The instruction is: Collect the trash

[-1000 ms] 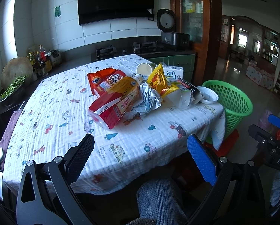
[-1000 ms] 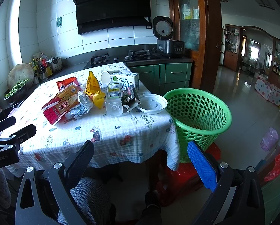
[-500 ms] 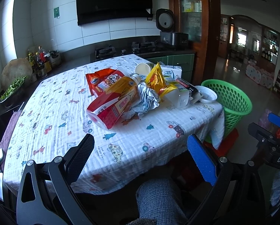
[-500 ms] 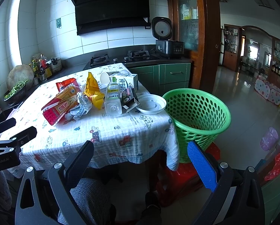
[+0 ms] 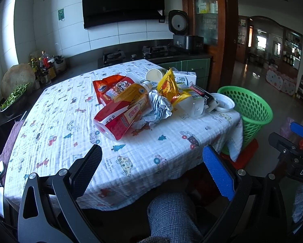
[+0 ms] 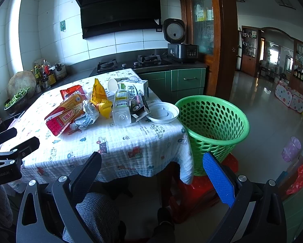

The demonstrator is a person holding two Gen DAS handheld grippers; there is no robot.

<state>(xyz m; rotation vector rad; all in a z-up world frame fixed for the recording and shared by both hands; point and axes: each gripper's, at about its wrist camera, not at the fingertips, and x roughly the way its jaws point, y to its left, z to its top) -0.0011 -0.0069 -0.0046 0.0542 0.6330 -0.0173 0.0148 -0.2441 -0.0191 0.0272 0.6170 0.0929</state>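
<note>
Hovering short of the surface (image 5: 56,121), both empty: left hand-held gripper (image 5: 151,162) and right hand-held gripper (image 6: 151,166), jaws apart. Trash pile (image 5: 151,101) sits ahead, mid-surface, running left-right; red pouch (image 5: 119,117) nearest left, white lid (image 6: 162,113) nearest right, beside green basket (image 6: 212,121).

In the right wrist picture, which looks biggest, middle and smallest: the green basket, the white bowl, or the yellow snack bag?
1. Green basket, by far the largest, though it also sits nearest the camera.
2. White bowl.
3. Yellow snack bag, close to the bowl in size and farther back, so these two are unsure.
</note>
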